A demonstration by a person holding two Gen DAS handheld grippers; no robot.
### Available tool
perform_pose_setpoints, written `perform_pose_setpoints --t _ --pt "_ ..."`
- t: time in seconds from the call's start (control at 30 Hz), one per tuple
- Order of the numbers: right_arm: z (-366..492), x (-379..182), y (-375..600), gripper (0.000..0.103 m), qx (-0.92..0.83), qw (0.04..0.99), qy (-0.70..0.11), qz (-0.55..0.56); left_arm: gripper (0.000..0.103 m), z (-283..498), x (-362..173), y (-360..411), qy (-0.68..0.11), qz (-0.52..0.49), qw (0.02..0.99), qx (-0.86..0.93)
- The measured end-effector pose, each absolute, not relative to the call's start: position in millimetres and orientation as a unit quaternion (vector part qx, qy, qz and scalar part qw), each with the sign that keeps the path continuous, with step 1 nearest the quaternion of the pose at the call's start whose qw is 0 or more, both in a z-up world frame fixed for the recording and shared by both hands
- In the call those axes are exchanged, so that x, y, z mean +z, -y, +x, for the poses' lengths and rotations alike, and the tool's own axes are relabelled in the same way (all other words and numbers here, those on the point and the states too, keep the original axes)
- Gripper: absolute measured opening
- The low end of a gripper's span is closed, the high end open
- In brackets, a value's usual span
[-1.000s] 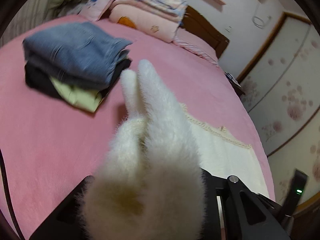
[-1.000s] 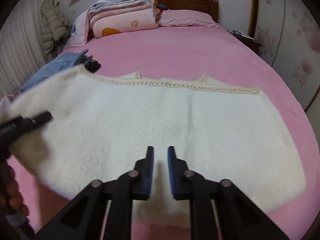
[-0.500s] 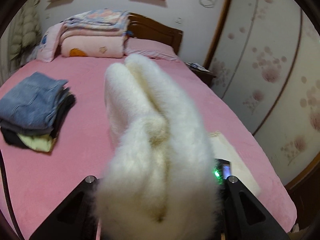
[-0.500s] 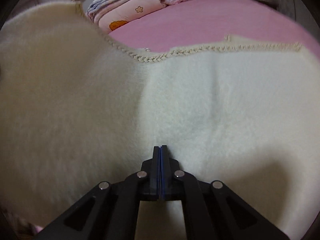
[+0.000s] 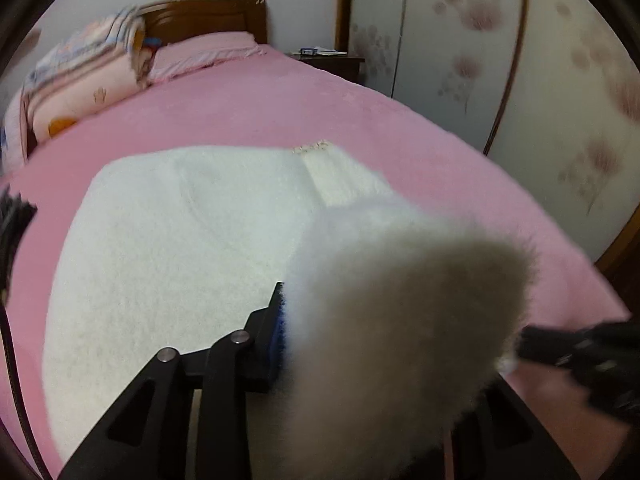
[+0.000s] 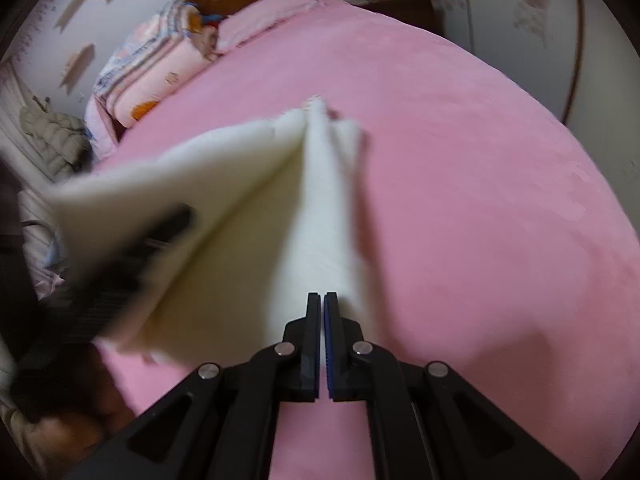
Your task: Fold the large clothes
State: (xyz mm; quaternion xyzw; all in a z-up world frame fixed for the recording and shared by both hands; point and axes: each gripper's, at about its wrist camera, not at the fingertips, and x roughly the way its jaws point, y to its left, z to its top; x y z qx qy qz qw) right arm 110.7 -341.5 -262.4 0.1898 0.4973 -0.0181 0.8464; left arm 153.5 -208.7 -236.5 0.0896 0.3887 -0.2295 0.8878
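Sweater (image 5: 180, 248) lies ahead-left of our left gripper (image 5: 286, 320), clamped on its raised fold; right gripper (image 6: 323, 344) pinches the edge, crease running straight ahead.

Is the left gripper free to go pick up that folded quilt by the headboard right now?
Probably not. The left gripper is shut on a bunched fold of the white fleece garment, and the folded quilt lies far across the pink bed.
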Motion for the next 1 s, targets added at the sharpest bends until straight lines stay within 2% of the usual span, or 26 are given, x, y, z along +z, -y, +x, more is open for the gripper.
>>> perform_pose_setpoints --t 0.03,0.1,0.13,0.33,0.4,0.43,0.5,0.57,0.6,0.7,0.87,1.0 --pt "107 -261 344 0.002 -0.024 0.845 -0.501 0.184 0.057 150 -236 211 -0.384 0.096 0.887 -0.238" --pt "102 -256 345 0.002 -0.03 0.847 -0.5 0.178 0.075 149 -230 212 -0.394 0.092 0.875 -0.265" --pt "100 -252 345 0.002 -0.029 0.85 -0.495 0.179 0.077 149 -227 209 -0.397 0.087 0.871 -0.274" --pt "118 -220 341 0.002 -0.019 0.865 -0.468 0.178 0.077 138 -181 172 -0.41 0.058 0.852 -0.32" --pt "126 -204 334 0.008 -0.003 0.87 -0.46 0.178 0.078 128 -158 145 -0.402 0.041 0.856 -0.321" --pt "133 -199 332 0.012 0.006 0.87 -0.459 0.179 0.08 125 -147 134 -0.397 0.034 0.861 -0.315" --pt "145 -192 323 0.047 0.03 0.866 -0.463 0.187 0.084 123 -132 107 -0.39 0.023 0.875 -0.286" --pt "156 -188 314 0.065 0.049 0.86 -0.468 0.198 0.085 127 -124 85 -0.387 0.01 0.887 -0.251" --pt "161 -189 311 0.068 0.055 0.856 -0.473 0.203 0.085 133 -125 70 -0.389 0.004 0.893 -0.225" --pt "179 -200 301 0.073 0.049 0.836 -0.508 0.202 0.085 155 -147 34 -0.414 -0.011 0.897 -0.156" --pt "211 -237 293 0.073 0.01 0.796 -0.58 0.171 0.085 189 -198 -3 -0.469 -0.067 0.874 -0.106" --pt "229 -251 289 0.071 0.019 0.782 -0.601 0.166 0.086 209 -220 1 -0.473 -0.079 0.87 -0.119"
